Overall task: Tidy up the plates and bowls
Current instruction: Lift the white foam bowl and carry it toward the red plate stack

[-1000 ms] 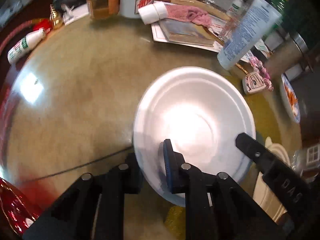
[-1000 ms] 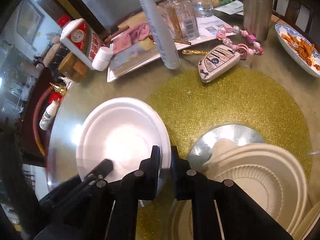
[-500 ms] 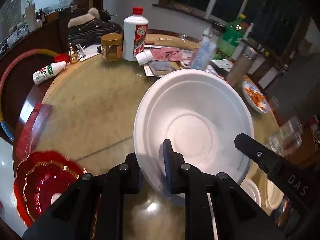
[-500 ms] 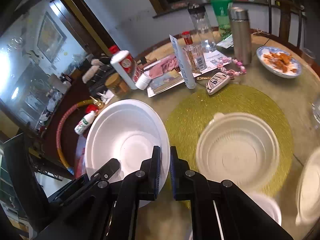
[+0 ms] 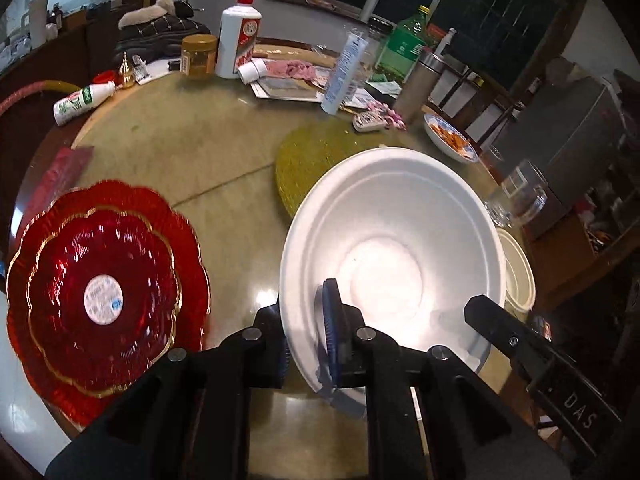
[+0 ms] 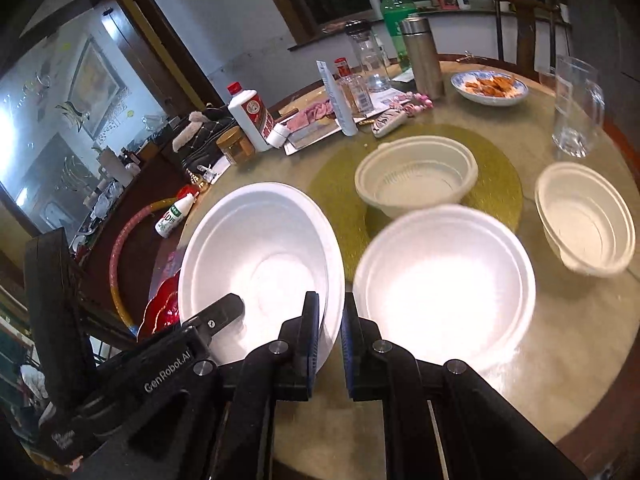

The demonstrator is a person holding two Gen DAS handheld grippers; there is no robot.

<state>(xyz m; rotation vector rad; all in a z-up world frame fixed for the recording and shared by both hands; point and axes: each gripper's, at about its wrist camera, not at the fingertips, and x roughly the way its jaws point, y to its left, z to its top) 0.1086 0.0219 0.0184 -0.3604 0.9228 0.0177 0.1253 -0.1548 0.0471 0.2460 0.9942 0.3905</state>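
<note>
A white foam bowl (image 5: 392,240) is held above the table by both grippers. My left gripper (image 5: 306,332) is shut on its near-left rim. My right gripper (image 6: 330,332) is shut on the right rim of the same bowl (image 6: 256,264). A second white foam bowl (image 6: 444,284) sits on the table just right of it. A cream bowl (image 6: 416,176) stands on the gold placemat (image 6: 496,188), and stacked cream bowls (image 6: 584,220) stand at the right. Stacked red scalloped plates (image 5: 100,280) lie at the left.
Bottles, a jar, papers, a pink cloth, a key fob and a steel flask (image 6: 422,56) crowd the far side. A dish of orange food (image 6: 490,86) and a glass mug (image 6: 576,108) stand at the far right. The table's edge runs close on the near side.
Both grippers have lifted the white bowl up and pulled it back toward the near side. The views now take in the red plates and the other bowls.
</note>
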